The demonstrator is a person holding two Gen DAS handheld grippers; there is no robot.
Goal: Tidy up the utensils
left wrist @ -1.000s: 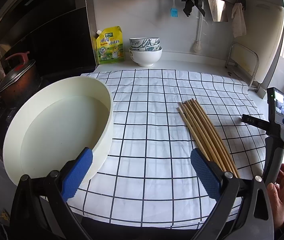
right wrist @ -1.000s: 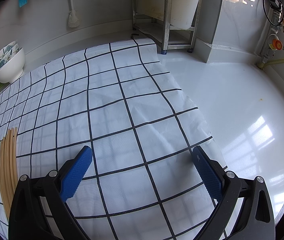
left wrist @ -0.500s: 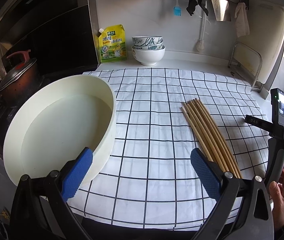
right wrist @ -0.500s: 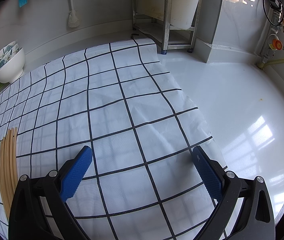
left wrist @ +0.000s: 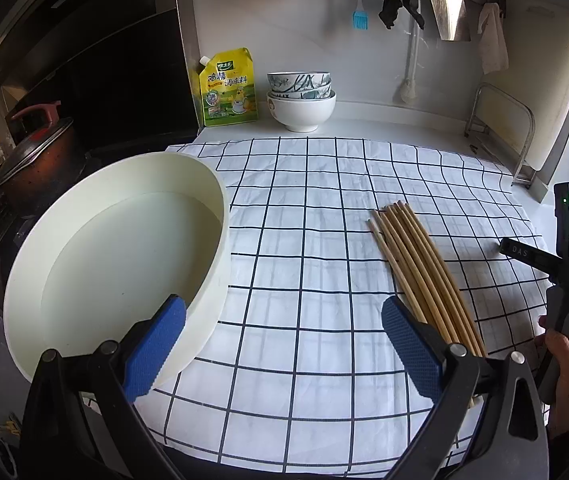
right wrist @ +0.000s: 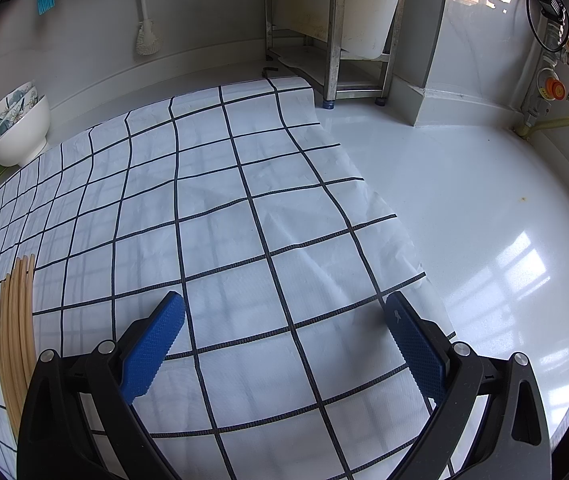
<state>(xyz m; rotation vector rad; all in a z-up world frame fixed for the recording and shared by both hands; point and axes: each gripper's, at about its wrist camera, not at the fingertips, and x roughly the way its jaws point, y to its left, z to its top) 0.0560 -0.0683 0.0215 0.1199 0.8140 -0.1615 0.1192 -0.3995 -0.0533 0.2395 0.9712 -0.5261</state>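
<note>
Both grippers are released and carry nothing. The left gripper (left wrist: 284, 344) hovers over the checked cloth (left wrist: 304, 240), between the round cream basin (left wrist: 220, 248) and the bundle of chopsticks (left wrist: 424, 268). The right gripper (right wrist: 284, 344) hovers over the cloth's right edge, with the chopsticks (right wrist: 14, 328) well off to its left.

Risks, as judged from this position:
- The chopsticks are thin, smooth, round wooden rods lying side by side and touching. If you close on one, expect its neighbours to roll or scatter.
- The cloth is light and creased. If a fingertip drags on it, it can bunch and shift the bundle.
- The basin has a tall, smooth, rigid wall. Clear the rim or you can tip it.
</note>
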